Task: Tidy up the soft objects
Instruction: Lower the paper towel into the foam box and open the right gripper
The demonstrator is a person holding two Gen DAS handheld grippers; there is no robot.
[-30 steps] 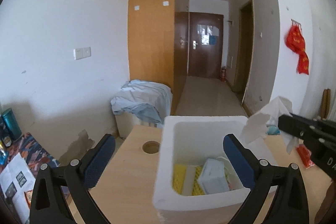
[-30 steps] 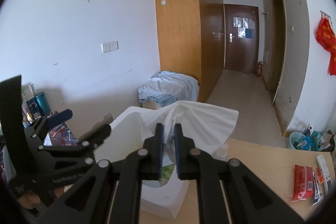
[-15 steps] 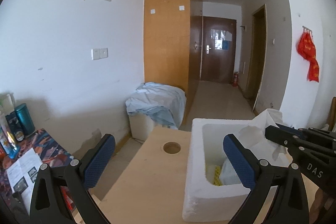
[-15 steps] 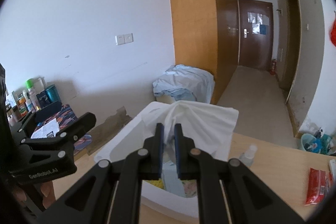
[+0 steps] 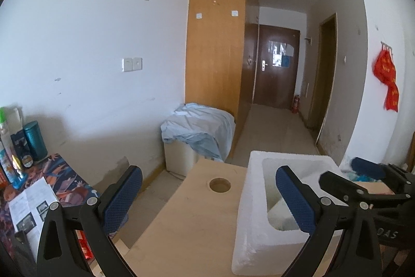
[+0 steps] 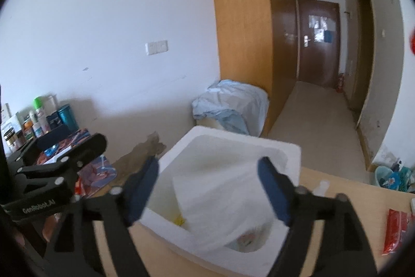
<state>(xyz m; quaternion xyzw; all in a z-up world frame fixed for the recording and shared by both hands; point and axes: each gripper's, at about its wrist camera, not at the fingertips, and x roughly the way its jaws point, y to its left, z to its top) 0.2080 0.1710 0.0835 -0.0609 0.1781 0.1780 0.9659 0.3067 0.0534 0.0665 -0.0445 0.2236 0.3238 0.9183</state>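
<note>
White cloth [image 6: 223, 201] in foam box [image 6: 293, 155], between opening right gripper [image 6: 208, 188] pads (untouched), left gripper [image 5: 208, 195] wide, empty

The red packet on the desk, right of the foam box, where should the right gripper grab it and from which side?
The red packet lies flat on the desk, apart from the foam box, its long side running away from the camera. Probably best to come down from above and pinch across its narrow width near the middle. The right gripper, jaws opening, has only the white tissue between them.
</note>
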